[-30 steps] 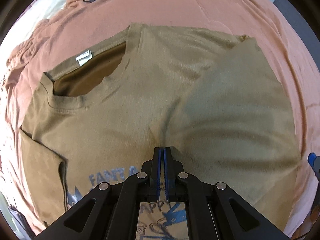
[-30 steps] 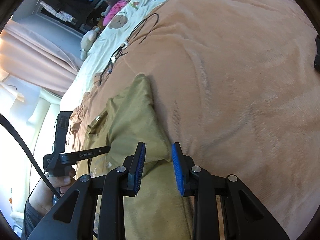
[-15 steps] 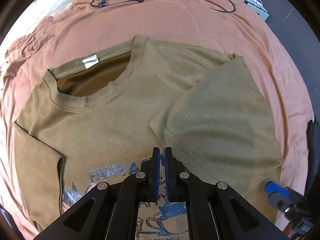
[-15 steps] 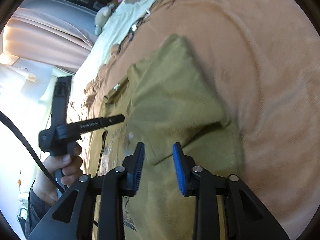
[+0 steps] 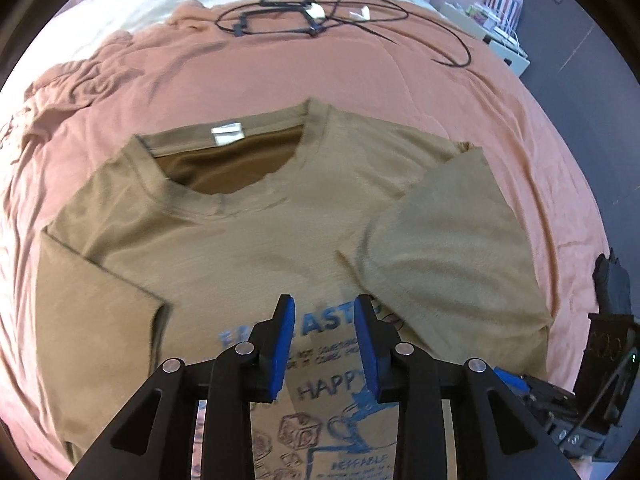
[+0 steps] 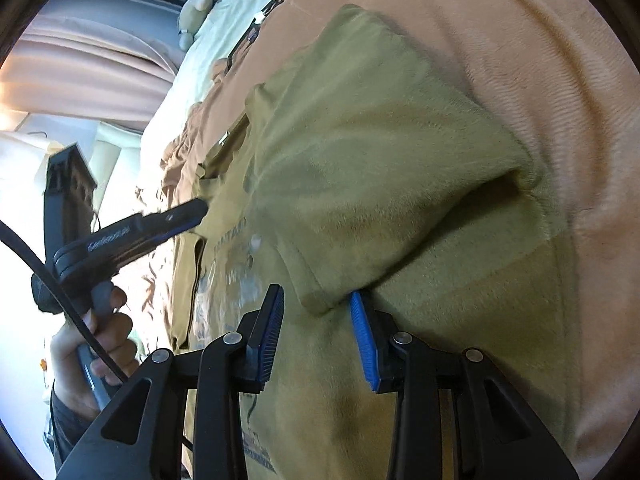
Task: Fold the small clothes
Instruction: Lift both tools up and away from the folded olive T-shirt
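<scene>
Now, from the left wrist: the left gripper (image 5: 323,322), pressed together half a second ago, has sprung apart and holds nothing, hovering above the printed chest of the tan T-shirt (image 5: 248,248). The shirt lies front-up on the pink bedspread (image 5: 320,68), one sleeve (image 5: 448,256) folded in over the chest; that release suggests the sleeve fold is laid. A black cable (image 5: 340,16) lies beyond the collar. The hem is cut off below.

Over to the right wrist: the right gripper (image 6: 316,320) is spread too, as before, the sleeve cuff (image 6: 320,300) just ahead between its fingers, unpinched. The print is blurred, unreadable here.
</scene>
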Tool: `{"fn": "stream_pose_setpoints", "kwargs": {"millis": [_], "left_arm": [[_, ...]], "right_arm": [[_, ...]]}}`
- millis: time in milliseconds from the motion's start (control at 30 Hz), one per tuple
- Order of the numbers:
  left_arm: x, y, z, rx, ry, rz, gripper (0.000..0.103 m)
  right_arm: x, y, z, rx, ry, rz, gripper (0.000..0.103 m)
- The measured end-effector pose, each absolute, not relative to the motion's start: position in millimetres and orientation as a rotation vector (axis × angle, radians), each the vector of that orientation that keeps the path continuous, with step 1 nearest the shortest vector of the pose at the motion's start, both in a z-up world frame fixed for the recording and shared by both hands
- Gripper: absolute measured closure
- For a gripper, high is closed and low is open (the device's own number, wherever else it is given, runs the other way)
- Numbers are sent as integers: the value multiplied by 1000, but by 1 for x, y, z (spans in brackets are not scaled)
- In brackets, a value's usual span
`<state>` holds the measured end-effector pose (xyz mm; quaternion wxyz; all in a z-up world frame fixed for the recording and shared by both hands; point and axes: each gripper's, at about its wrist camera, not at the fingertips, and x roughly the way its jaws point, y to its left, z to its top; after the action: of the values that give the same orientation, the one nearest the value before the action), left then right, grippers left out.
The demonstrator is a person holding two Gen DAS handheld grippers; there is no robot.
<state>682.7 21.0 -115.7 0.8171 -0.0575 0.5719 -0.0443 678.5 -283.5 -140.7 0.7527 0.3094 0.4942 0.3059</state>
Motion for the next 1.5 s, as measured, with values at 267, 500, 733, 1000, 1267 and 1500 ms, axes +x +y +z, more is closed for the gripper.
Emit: {"fn": "stream_pose_setpoints", "kwargs": {"millis": [267, 500, 733, 1000, 1267, 1500], "left_arm": [[666, 48, -98, -155, 1192, -34, 70], [642, 73, -78, -173, 1165, -4, 70], [615, 96, -69, -195, 1152, 16, 70], [566, 131, -49, -237, 1092, 59, 48], [497, 164, -16, -321, 1035, 65, 39], [434, 187, 18, -359, 932, 74, 18]], "right_arm": [[670, -256, -125, 653, 1030, 706, 101], [669, -253, -126, 671, 1070, 675, 100], [665, -252, -107, 695, 1047, 703, 36], [629, -253, -83, 573, 937, 643, 35], [553, -263, -57, 433, 842, 531, 35], [487, -265, -14, 302, 774, 481, 35]]}}
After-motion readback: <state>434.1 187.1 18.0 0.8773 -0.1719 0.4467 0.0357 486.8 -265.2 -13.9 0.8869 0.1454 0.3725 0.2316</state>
